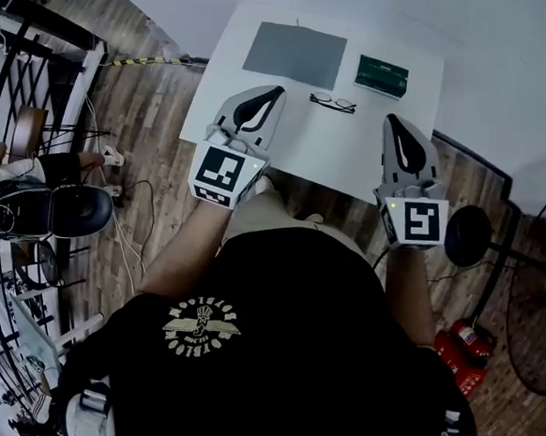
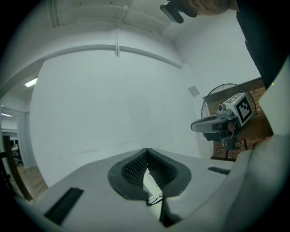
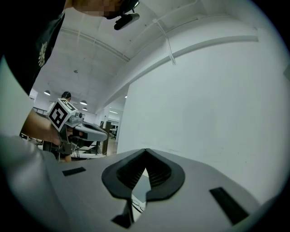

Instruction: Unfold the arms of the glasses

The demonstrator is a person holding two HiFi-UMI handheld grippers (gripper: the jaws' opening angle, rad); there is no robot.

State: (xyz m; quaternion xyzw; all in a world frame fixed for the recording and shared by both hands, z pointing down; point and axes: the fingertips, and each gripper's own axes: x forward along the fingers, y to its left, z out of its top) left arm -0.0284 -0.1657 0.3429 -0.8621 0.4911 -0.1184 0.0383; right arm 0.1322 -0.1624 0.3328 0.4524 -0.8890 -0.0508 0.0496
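A pair of thin dark-framed glasses point(image 1: 333, 101) lies on the white table point(image 1: 259, 150), its arms apparently folded. My left gripper point(image 1: 279, 91) hovers to the left of the glasses, jaws meeting at the tips with nothing held. To the right and slightly nearer, my right gripper point(image 1: 392, 120) is shut and empty too. In the left gripper view the shut tips point(image 2: 146, 151) hide most of the table, and a bit of the glasses point(image 2: 155, 199) shows through the gap below. The right gripper view shows its shut tips point(image 3: 145, 151) with the glasses point(image 3: 138, 205) beneath.
A grey mat point(image 1: 295, 54) lies at the table's back and a dark green box point(image 1: 381, 76) stands to its right. A fan point(image 1: 540, 290) and red canisters point(image 1: 460, 354) stand on the floor at right. A chair point(image 1: 52, 209) and cables are at left.
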